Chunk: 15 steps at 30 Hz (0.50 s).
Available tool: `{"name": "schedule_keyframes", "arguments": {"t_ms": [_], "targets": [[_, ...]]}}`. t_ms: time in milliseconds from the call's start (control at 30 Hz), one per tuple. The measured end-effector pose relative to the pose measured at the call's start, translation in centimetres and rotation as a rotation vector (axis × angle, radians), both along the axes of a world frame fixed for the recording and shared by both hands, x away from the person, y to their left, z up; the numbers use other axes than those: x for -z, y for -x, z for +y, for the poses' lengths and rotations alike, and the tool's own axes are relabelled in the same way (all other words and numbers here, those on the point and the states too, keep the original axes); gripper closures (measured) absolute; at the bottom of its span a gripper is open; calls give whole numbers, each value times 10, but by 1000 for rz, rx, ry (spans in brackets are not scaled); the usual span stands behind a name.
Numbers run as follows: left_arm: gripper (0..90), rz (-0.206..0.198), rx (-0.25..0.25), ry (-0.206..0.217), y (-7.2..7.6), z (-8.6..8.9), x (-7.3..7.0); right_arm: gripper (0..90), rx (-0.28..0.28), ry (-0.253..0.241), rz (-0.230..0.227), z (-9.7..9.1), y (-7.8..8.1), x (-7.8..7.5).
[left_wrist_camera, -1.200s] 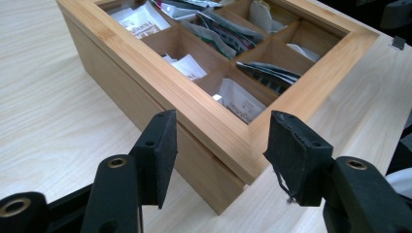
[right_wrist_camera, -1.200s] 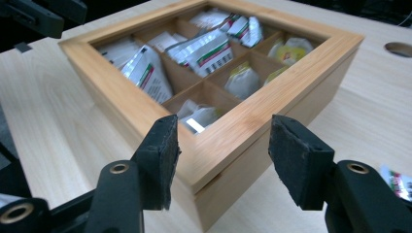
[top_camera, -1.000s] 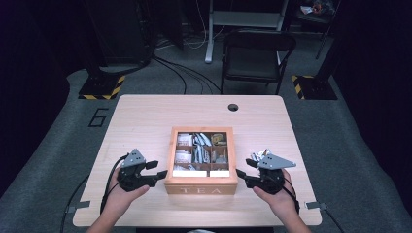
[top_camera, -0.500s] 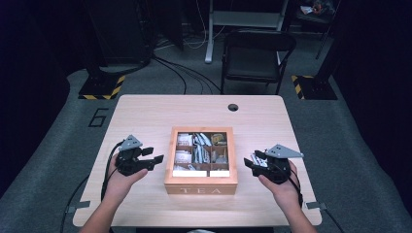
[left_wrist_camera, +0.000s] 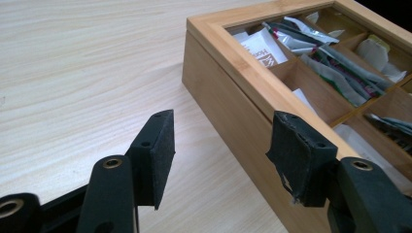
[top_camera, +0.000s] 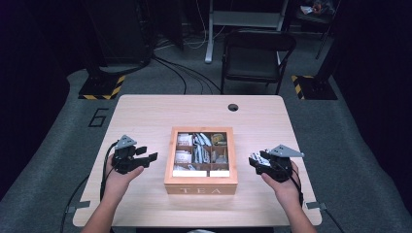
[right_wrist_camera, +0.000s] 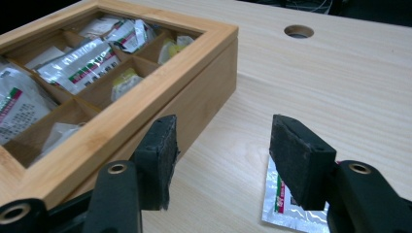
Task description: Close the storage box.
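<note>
step: tea box (top_camera: 200, 182) at worktop (top_camera: 145, 111) centre is flanked by left tongs (top_camera: 145, 156) and right tongs (top_camera: 253, 160), both parted, nothing held | advice: sides are best met squarely | room: a sachet (right_wrist_camera: 282, 206) is seen under right tongs; worktop edges well apart

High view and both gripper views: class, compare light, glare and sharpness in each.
High view: the table is brightly lit, the room behind it dark, and the tea box looks soft. Left gripper view: crisp wood grain and even light, with the left claw close up. Right gripper view: glare on the foil sachet under the right claw.
</note>
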<state>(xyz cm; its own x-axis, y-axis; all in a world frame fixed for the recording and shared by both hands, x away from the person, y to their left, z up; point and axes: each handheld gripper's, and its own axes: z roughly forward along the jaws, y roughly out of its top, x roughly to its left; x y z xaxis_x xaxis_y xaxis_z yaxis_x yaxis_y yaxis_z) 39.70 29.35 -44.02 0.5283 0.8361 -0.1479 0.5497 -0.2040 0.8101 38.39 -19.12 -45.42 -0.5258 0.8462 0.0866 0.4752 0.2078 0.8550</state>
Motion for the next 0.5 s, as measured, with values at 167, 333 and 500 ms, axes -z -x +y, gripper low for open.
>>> {"name": "schedule_keyframes", "arguments": {"t_ms": [167,333,500], "targets": [[419,15,-3,-14,1,4,10,427,24,3,6,-5,-1,11],[414,19,-18,-5,1,8,16,426,23,34,8,-6,-1,19],[410,23,-18,-18,1,13,25,426,17,64,11,-4,-2,27]]}}
